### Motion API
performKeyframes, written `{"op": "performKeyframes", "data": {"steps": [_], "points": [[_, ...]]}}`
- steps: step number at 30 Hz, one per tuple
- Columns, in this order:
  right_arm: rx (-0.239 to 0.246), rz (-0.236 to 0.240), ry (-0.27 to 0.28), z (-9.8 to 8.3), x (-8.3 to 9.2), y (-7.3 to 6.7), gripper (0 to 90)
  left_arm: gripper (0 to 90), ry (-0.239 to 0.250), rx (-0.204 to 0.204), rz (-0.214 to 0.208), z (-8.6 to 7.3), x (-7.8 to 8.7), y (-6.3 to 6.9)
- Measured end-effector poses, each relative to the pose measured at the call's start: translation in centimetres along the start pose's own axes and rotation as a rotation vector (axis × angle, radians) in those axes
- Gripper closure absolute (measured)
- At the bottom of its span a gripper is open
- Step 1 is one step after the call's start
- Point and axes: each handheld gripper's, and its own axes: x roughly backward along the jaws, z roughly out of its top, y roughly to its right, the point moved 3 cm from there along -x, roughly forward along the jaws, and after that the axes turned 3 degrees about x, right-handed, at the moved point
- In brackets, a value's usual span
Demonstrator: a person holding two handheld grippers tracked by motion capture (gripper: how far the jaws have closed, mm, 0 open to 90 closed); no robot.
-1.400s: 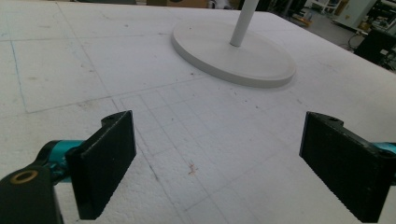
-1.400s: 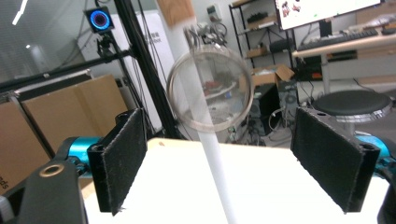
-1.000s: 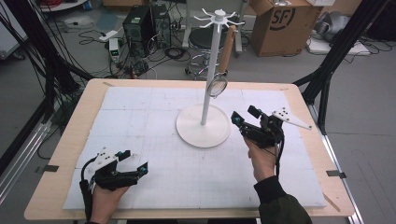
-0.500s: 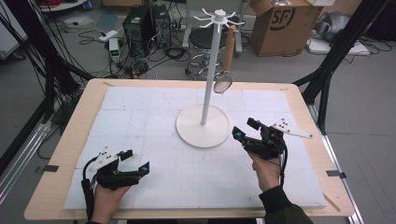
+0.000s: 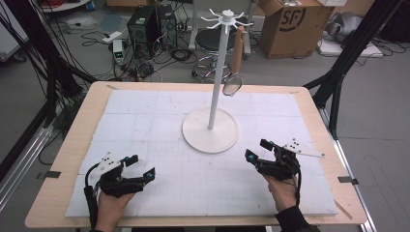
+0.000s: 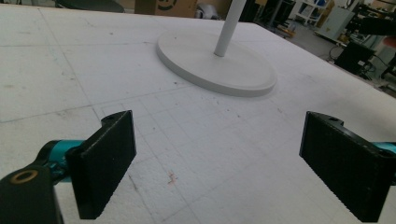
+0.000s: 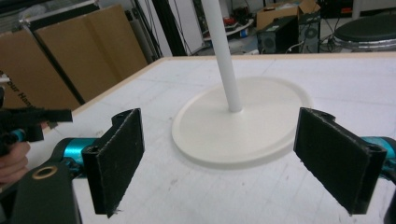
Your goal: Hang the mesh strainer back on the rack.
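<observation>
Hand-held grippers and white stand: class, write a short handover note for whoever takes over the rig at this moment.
Left hand-held gripper: jaws open, empty, low over the white mat near the front left.
Right hand-held gripper: jaws open, empty, front right, pointing toward the stand's base.
White stand: upright at mid-table; a small strainer with a wooden handle hangs from a top hook.
Done: the strainer is hung.
Left: apparently nothing in hand; check that it hangs securely.
</observation>
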Motion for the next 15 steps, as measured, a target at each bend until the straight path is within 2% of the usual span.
{"op": "performKeyframes", "data": {"steps": [5,9,15], "points": [[0.004,0.007,-0.021,-1.1,0.3,-0.1,15.3,11.2,0.007,0.008,0.002,0.0,0.0,0.0],[0.038,0.007,-0.055,-2.2,0.2,-0.3,15.2,11.3,0.006,0.009,0.002,-0.1,-0.1,0.2],[0.030,0.016,-0.065,-2.9,0.4,-0.4,15.0,11.3,-0.009,-0.008,-0.005,-0.2,-0.3,0.4]]}}
